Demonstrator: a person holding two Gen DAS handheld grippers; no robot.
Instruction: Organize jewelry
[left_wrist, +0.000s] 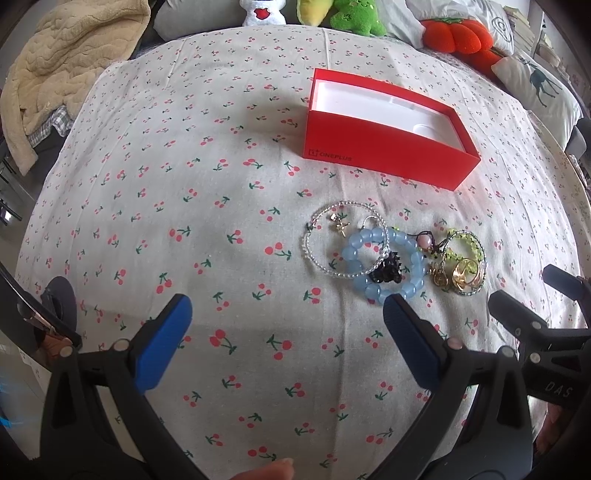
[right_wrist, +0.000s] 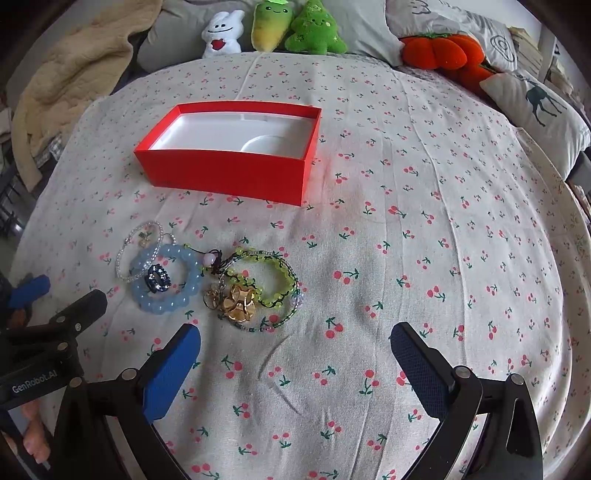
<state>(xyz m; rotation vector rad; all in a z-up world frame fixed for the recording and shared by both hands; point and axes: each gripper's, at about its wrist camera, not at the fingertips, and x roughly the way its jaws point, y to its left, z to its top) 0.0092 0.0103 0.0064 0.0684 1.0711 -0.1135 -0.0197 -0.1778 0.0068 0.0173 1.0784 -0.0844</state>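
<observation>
Your jewelry lies heaped on the cherry-print cotton bedspread (right_wrist: 424, 229): a chunky pale-blue beaded bracelet (right_wrist: 168, 281) overlapping a clear crystal-bead bracelet (right_wrist: 127, 254), with a lime-green beaded bracelet (right_wrist: 271, 282) and a gold flower-shaped piece (right_wrist: 239, 301) just beside them. Behind the heap stands an open red cardboard box with a white liner (right_wrist: 225, 173), nothing in it. Your left gripper (left_wrist: 286, 308) and right gripper (right_wrist: 295, 336) both hover near the pile, blue-padded fingers spread wide, gripping nothing.
</observation>
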